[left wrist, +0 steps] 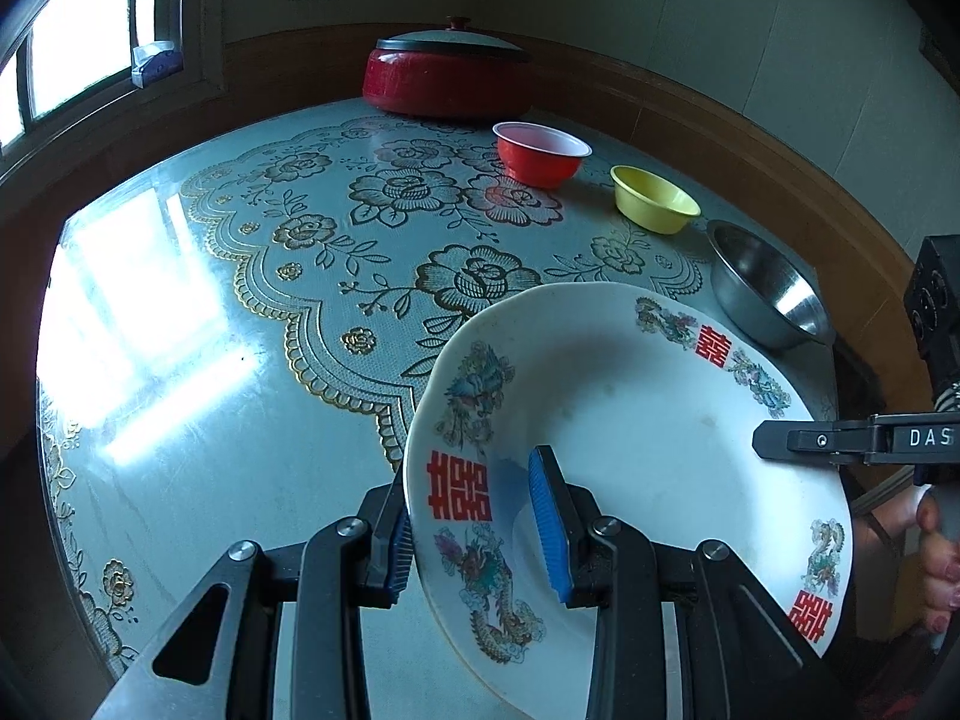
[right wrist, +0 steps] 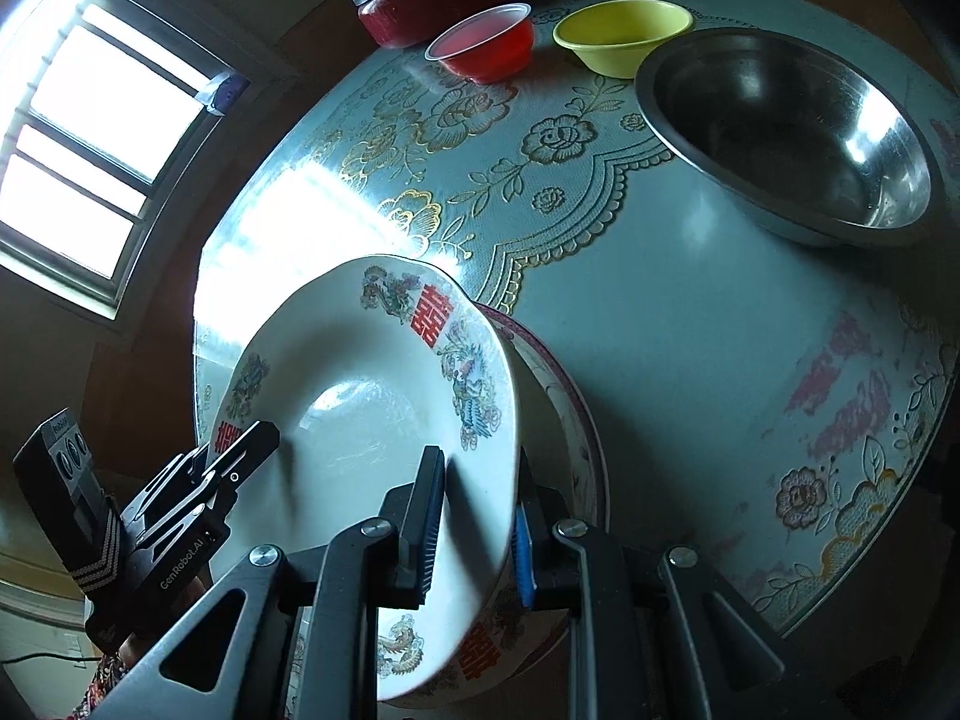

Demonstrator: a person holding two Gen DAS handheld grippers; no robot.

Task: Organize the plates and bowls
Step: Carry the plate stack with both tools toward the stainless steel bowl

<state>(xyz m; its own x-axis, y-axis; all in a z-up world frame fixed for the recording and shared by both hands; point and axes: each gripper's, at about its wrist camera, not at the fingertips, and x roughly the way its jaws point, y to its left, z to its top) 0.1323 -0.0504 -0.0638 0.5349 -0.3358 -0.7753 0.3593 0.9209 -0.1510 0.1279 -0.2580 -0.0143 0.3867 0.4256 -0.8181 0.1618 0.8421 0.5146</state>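
White plate (left wrist: 630, 420) with dragons and red double-happiness characters hangs tilted over the near edge of the round table (left wrist: 180, 360), and both grippers have it! On the left, the left gripper (left wrist: 480, 528) clamps the rim, blue pads (left wrist: 549, 534) pressed on either face. Moving right, the right gripper (right wrist: 474, 528) pinches the opposite rim, one finger over the bowl of the plate, one beneath. Under it sits a second plate (right wrist: 564, 396) with a pink rim. Further back: covered red pot (left wrist: 447, 75), red plastic bowl (left wrist: 540, 153), yellow bowl (left wrist: 654, 198), and steel bowl (left wrist: 768, 288), lined up rightward along the floral tablecloth (left wrist: 336, 228).
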